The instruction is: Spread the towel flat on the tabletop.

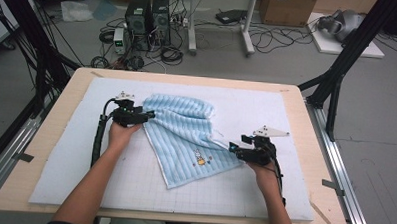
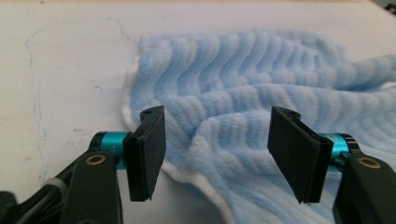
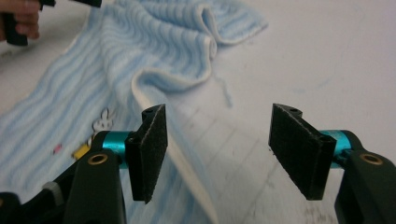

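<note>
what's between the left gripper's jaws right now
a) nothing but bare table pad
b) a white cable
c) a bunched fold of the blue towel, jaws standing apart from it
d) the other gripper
c: in the left gripper view the left gripper has its jaws standing wide, with a raised fold of the blue towel lying in the gap and neither pad pressing on it.

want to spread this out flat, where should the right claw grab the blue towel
Take the blue towel by its white-trimmed edge, which runs between the open jaws of the right claw. Come in low from the towel's right side, level with the white mat, one pad sliding under the hem. That edge lies thin and single-layered there, while the far end is bunched into folds.
</note>
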Action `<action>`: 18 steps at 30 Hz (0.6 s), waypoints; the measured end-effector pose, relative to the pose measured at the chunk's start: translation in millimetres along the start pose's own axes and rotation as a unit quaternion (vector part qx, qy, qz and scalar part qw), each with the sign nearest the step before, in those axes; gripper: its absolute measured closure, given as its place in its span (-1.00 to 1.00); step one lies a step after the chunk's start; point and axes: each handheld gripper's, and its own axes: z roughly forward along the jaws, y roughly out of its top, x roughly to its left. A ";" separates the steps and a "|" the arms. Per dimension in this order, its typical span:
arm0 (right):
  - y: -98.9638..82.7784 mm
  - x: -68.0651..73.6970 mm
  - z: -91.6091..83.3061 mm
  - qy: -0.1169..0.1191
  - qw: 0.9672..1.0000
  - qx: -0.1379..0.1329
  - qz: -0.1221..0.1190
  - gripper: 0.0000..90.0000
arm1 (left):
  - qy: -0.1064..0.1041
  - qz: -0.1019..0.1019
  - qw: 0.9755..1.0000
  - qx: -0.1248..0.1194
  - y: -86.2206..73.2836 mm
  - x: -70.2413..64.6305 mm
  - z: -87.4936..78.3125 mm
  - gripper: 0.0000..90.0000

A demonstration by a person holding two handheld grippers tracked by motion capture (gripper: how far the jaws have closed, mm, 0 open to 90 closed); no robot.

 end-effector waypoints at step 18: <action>45.4 10.8 112.1 0.029 0.992 0.125 -0.020 0.24 | -0.061 0.042 0.997 -0.023 -23.9 -16.4 -43.5 -0.54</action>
